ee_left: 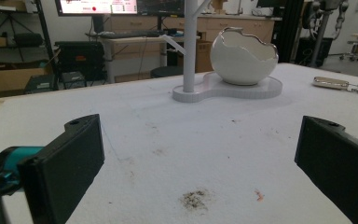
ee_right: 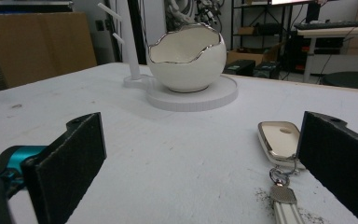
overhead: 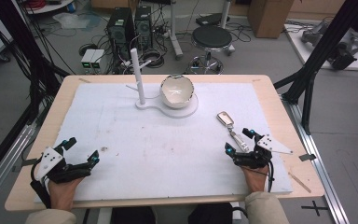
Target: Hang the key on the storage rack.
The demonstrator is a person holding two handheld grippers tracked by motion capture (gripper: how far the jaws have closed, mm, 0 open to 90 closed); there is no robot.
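Both hand-held grippers rest near the table's (overhead: 121, 140) front edge with jaws wide and empty. The right hand-held gripper (overhead: 243, 141) sits at the near end of the key fob (overhead: 225, 118), whose strap (overhead: 238, 140) runs between its jaws. The left hand-held gripper (overhead: 80, 150) is well apart from it.

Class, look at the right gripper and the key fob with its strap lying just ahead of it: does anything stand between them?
Nothing visible does. The right gripper is open, and the key fob lies on the bare white mat just beyond its jaws, its strap running back between them. The bowl sits farther off.
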